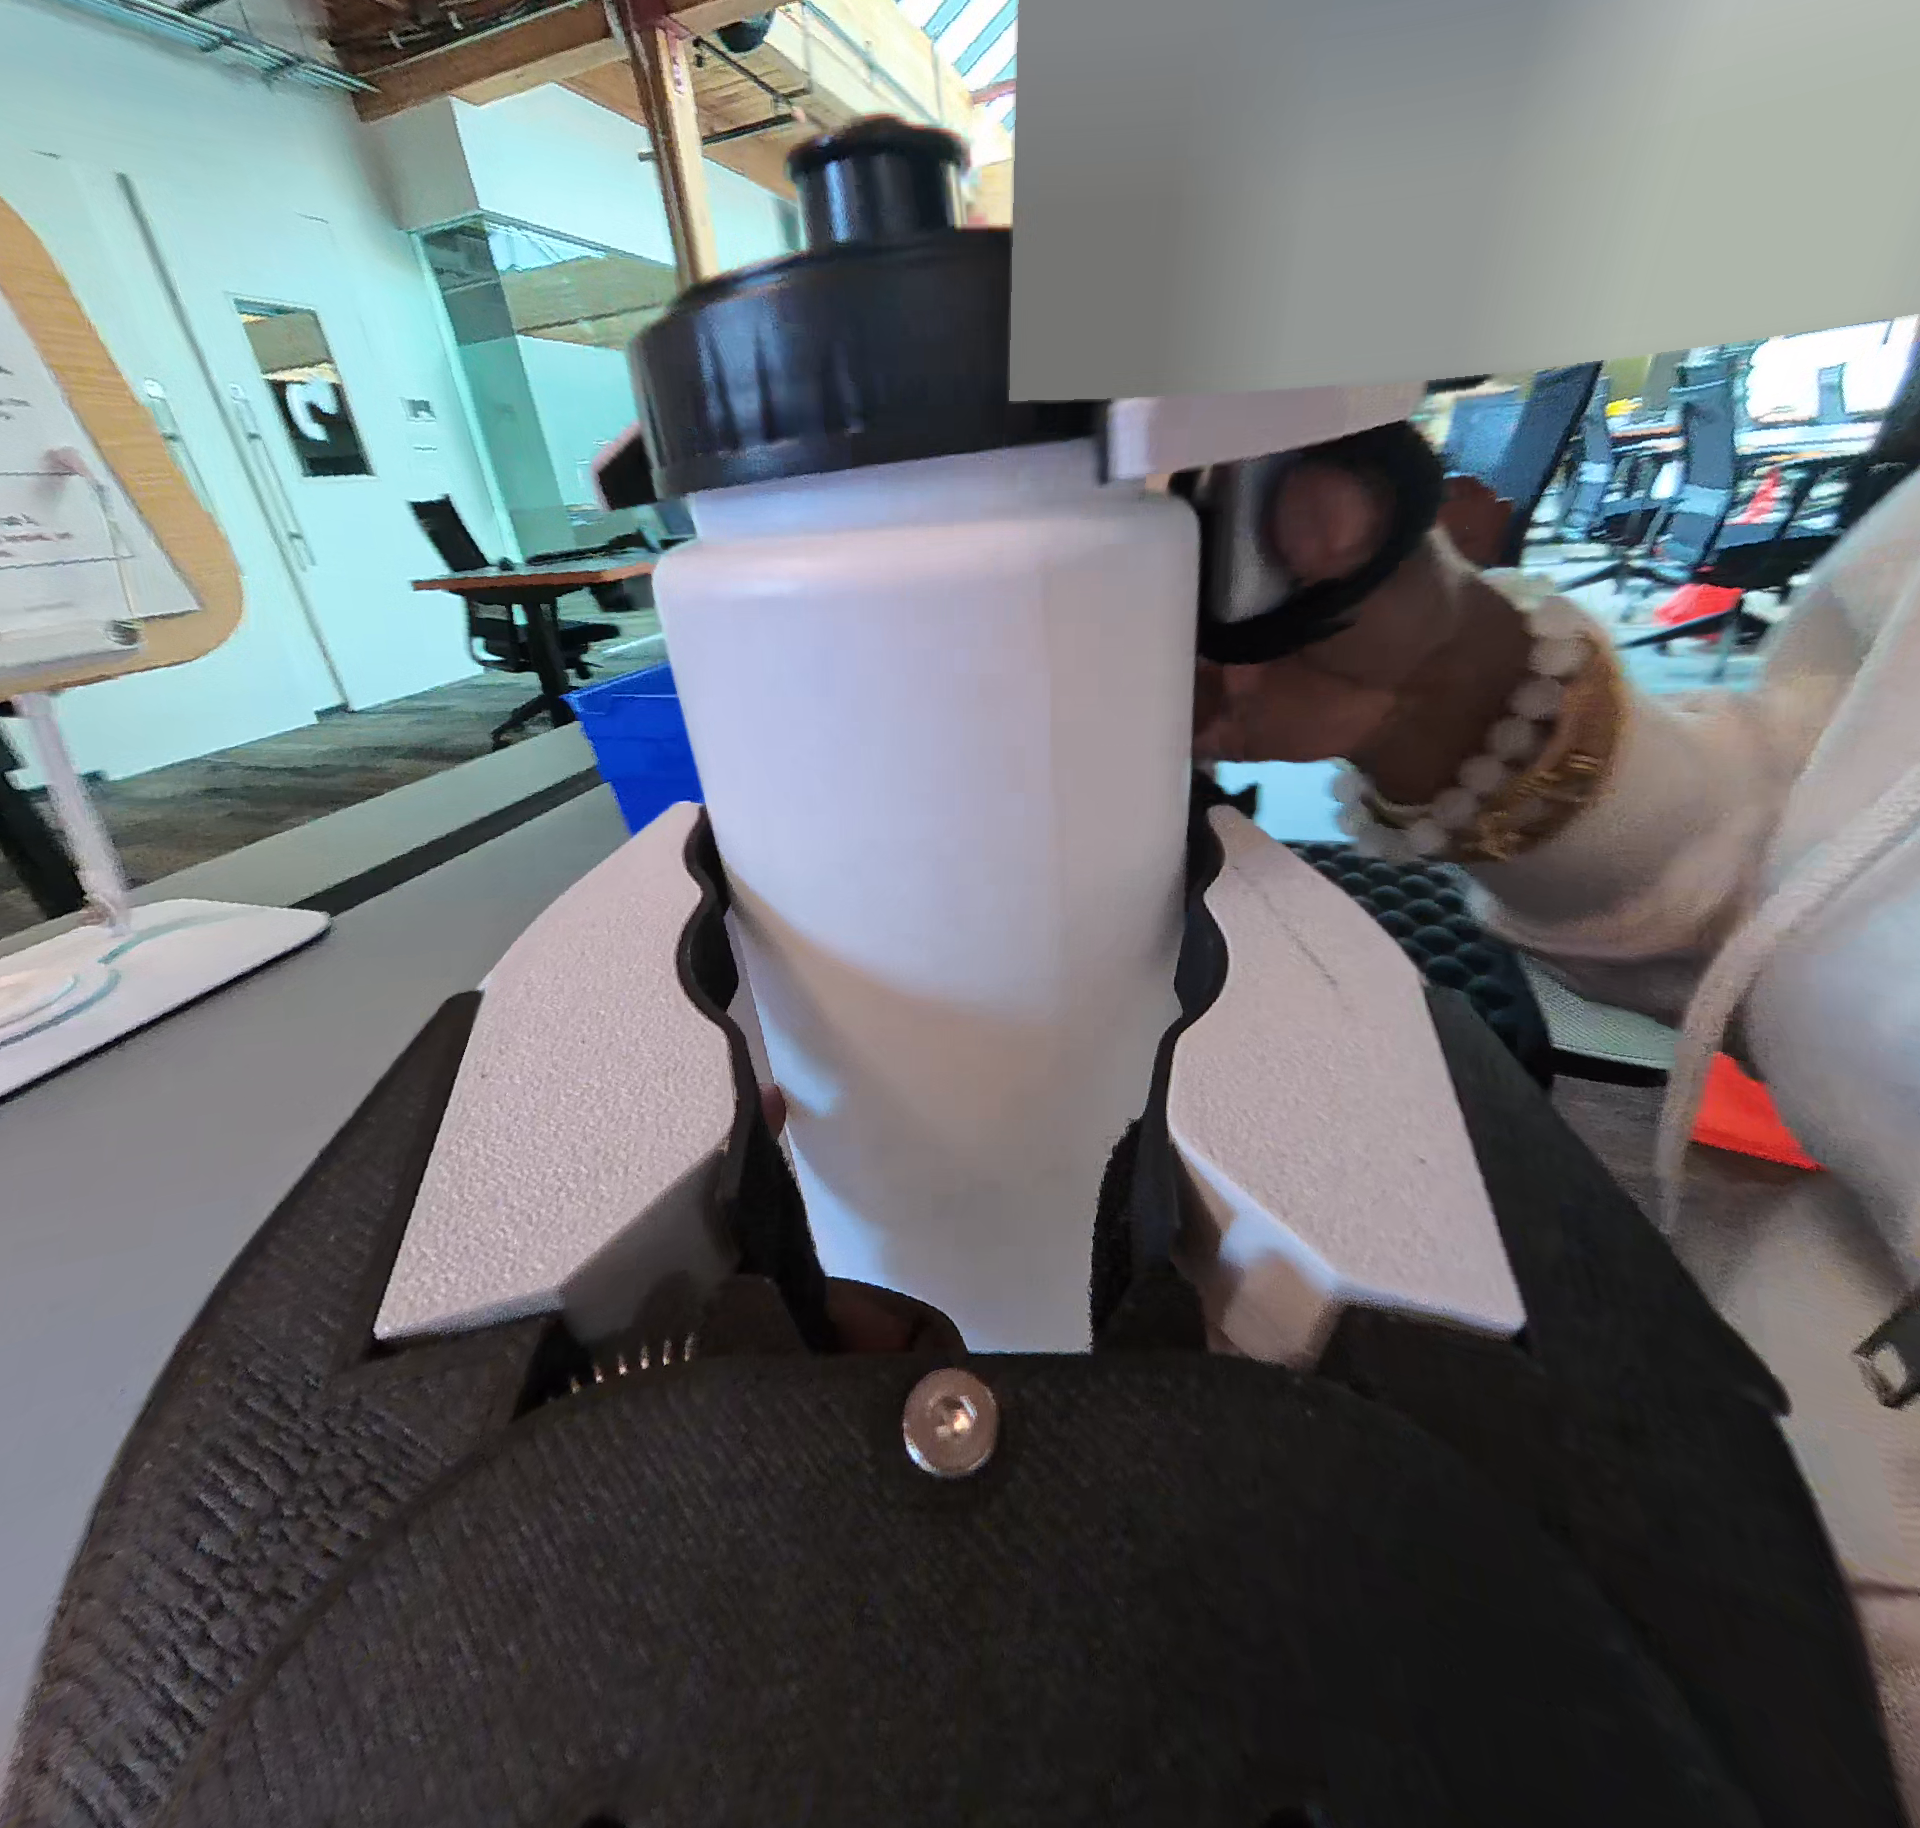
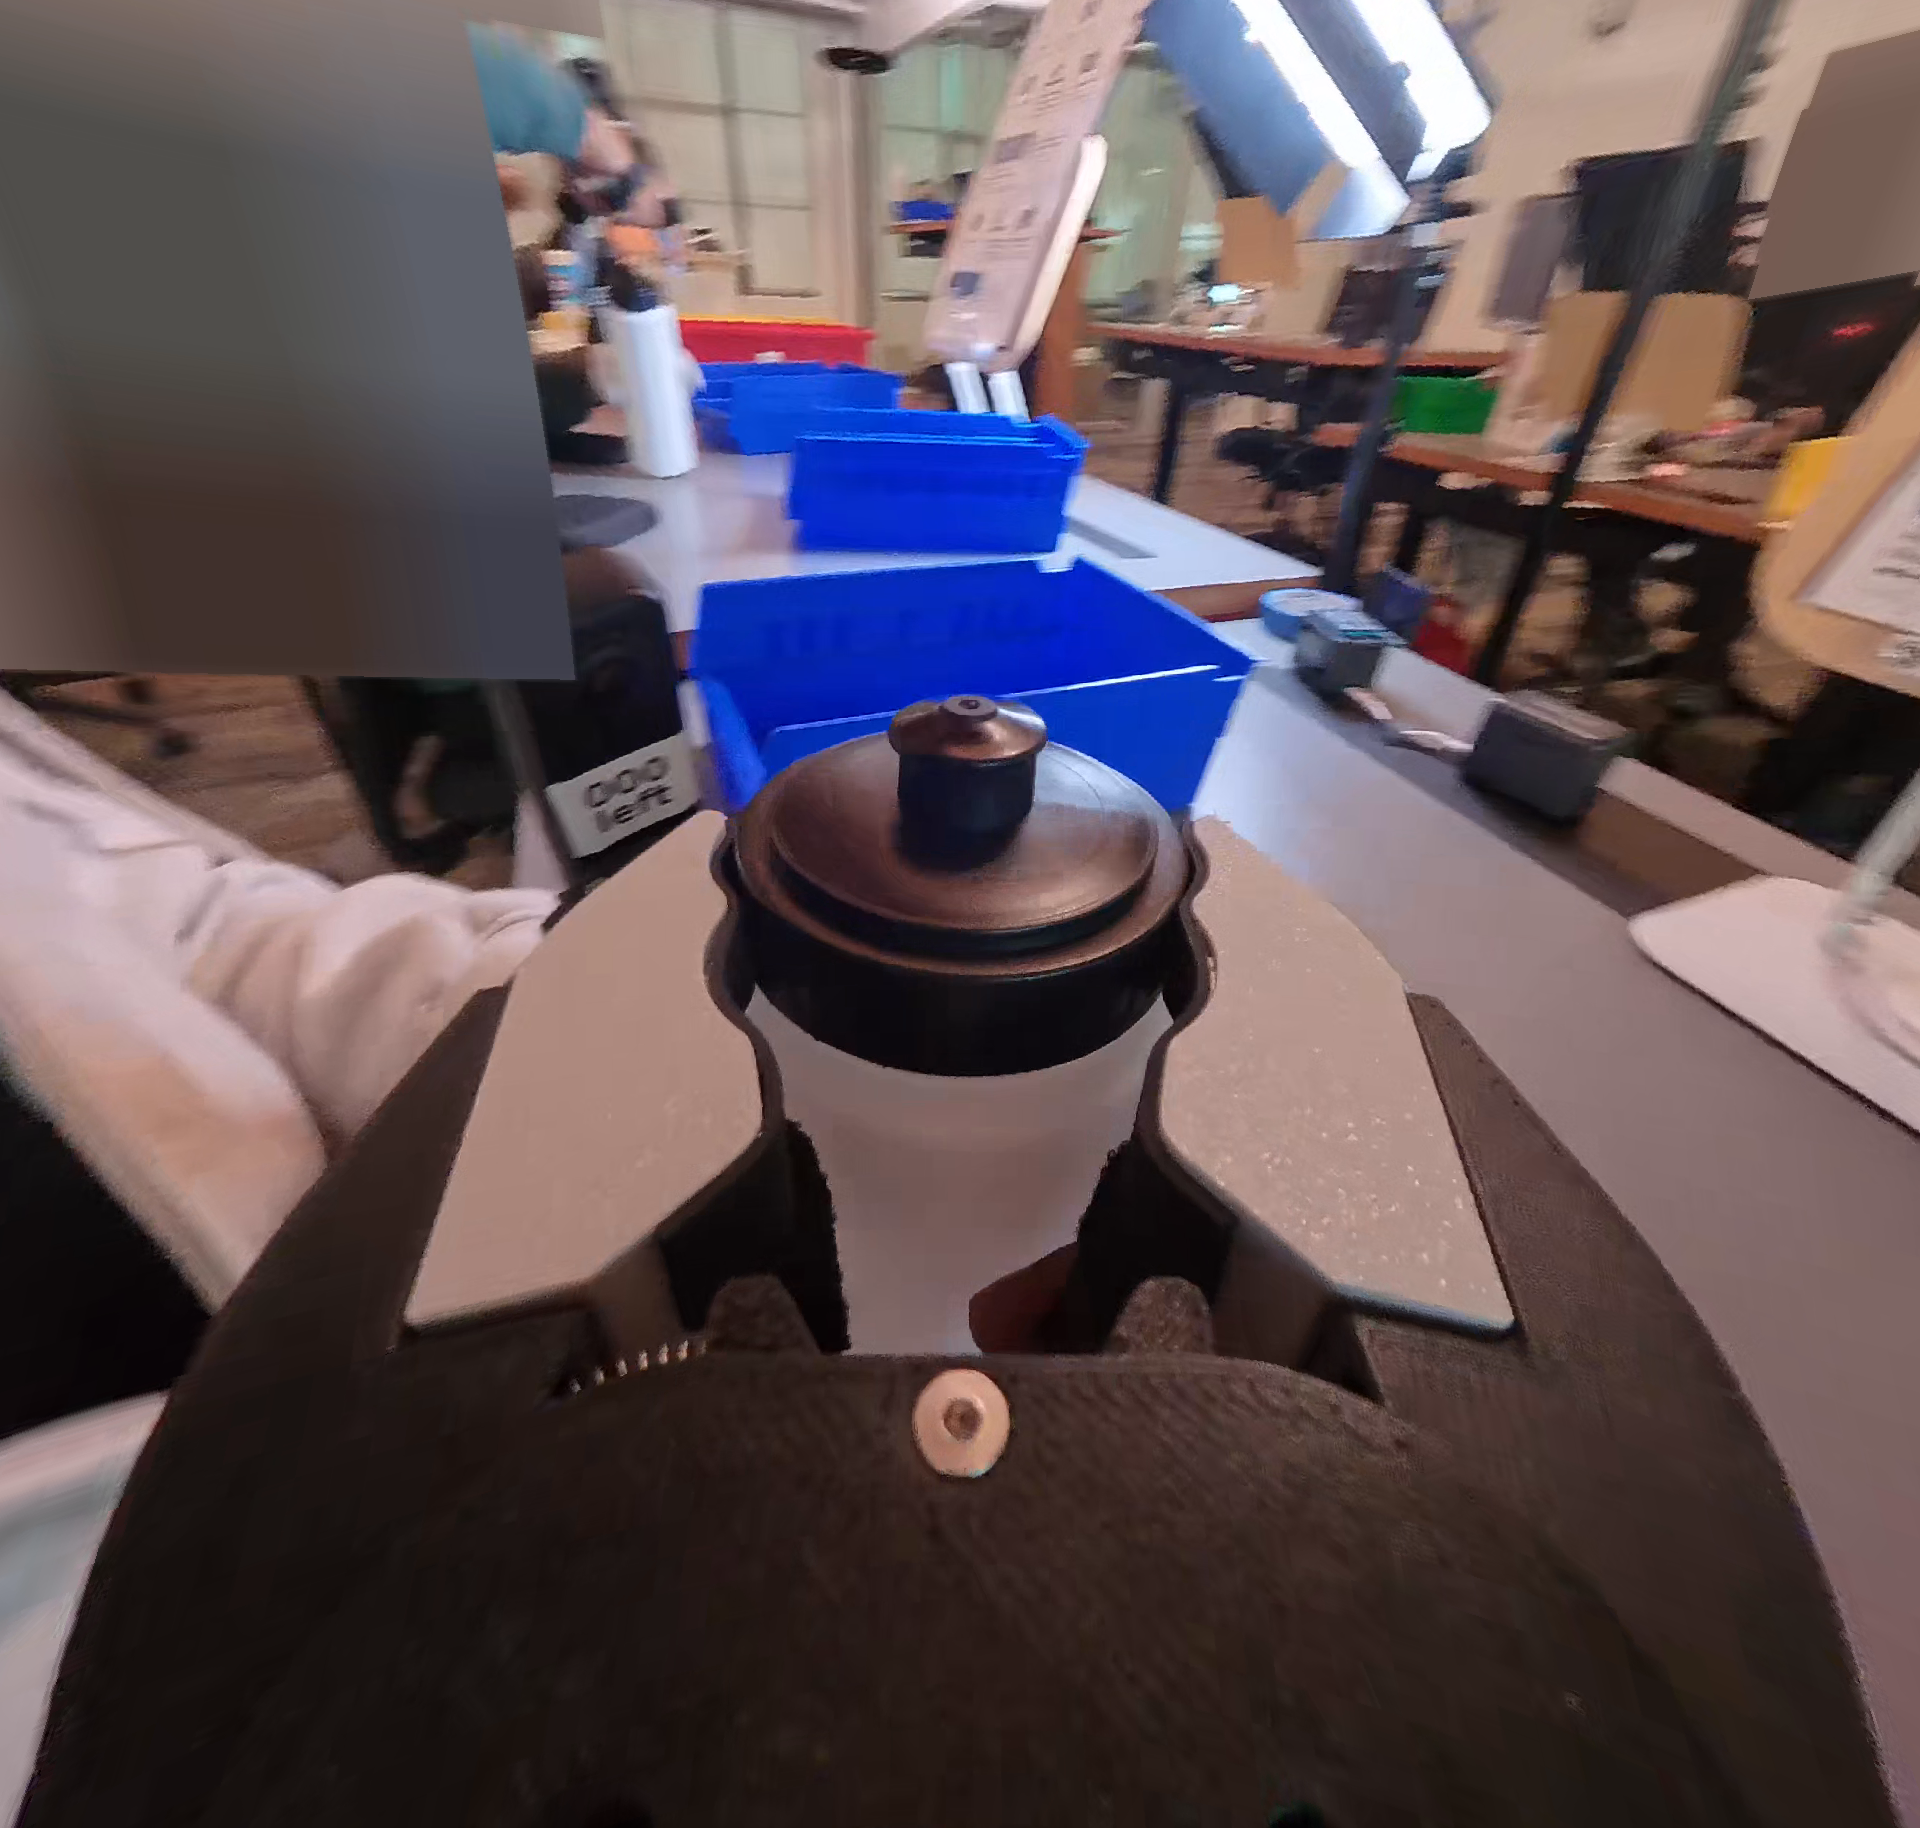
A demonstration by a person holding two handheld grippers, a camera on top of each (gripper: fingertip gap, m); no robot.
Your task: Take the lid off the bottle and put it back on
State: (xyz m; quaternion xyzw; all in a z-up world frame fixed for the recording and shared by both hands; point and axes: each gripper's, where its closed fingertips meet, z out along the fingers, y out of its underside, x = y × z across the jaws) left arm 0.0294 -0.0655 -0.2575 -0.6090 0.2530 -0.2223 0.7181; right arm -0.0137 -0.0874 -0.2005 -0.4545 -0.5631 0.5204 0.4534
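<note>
Stretching beneath everything is the grey worktop [image 2: 1455,905], and above it the white translucent plastic bottle [image 1: 935,739] is pinched round its body by the left tool [image 1: 951,947]. The right tool [image 2: 961,926] is pressed onto the ribbed black screw lid [image 2: 961,905], seated on the neck, so unscrewing or retightening seems in hand; which, I cannot tell. Next comes a twist against the steady lower hold; the bottle's base is hidden.

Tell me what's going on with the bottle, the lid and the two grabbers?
Bottle: upright, held around its white body.
Lid: black, on the bottle, spout on top.
Left gripper: shut on the bottle.
Right gripper: shut on the lid.
Blue bin: open, behind the bottle; contents hidden.
</note>
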